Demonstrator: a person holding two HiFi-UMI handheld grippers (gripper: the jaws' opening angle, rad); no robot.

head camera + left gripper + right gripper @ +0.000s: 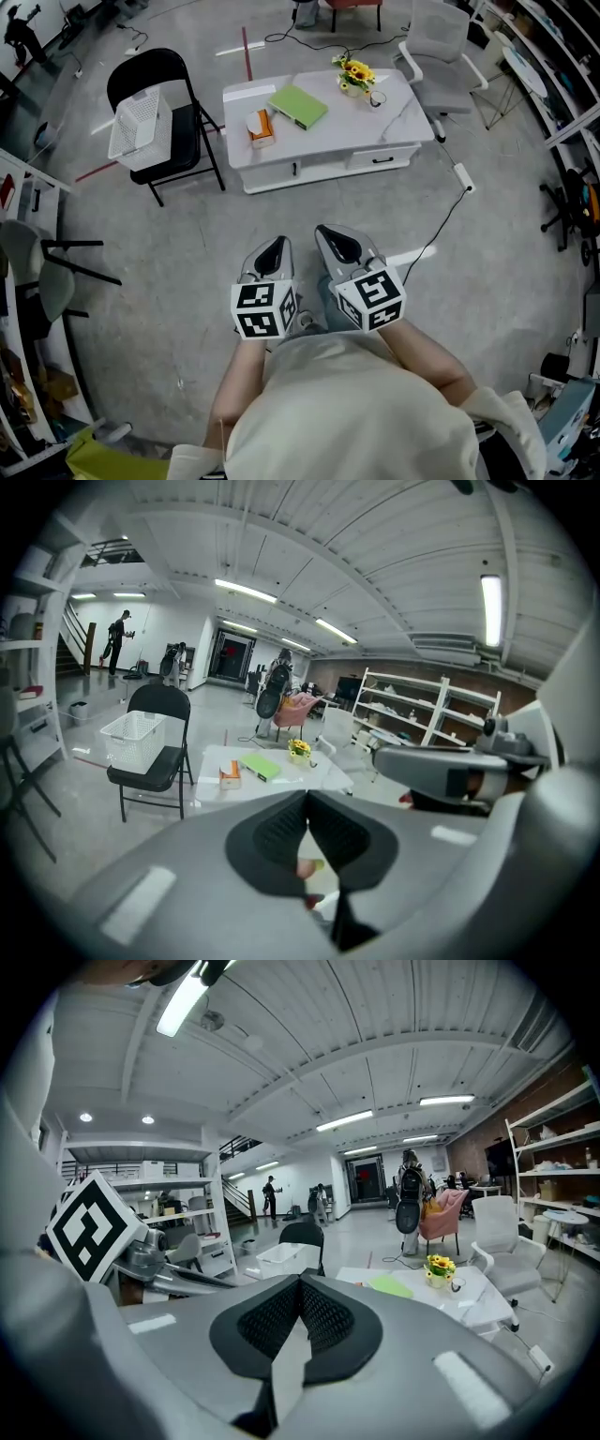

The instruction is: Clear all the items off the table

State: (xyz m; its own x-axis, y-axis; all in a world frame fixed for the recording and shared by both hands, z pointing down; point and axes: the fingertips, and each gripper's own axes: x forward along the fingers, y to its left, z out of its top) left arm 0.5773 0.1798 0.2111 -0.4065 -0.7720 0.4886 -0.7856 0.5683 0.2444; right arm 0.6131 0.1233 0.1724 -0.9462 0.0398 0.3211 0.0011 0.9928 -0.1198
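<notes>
A low white table [375,141] stands a few steps ahead of me. On it lie a green book [298,106], an orange and white box [261,127] and a small pot of yellow flowers [354,75]. A white basket [141,127] rests on a black folding chair [178,131] left of the table. My left gripper [274,251] and right gripper [339,246] are held side by side close to my body, well short of the table. Both are shut with nothing between the jaws. The table [281,772] with the flowers [299,750] also shows in the left gripper view, and the flowers [438,1267] in the right gripper view.
A white office chair [441,66] stands at the table's right end. A cable and power strip [461,176] trail over the grey floor to the right. Shelving [553,75] lines the right wall. Another black chair [56,272] sits at my left.
</notes>
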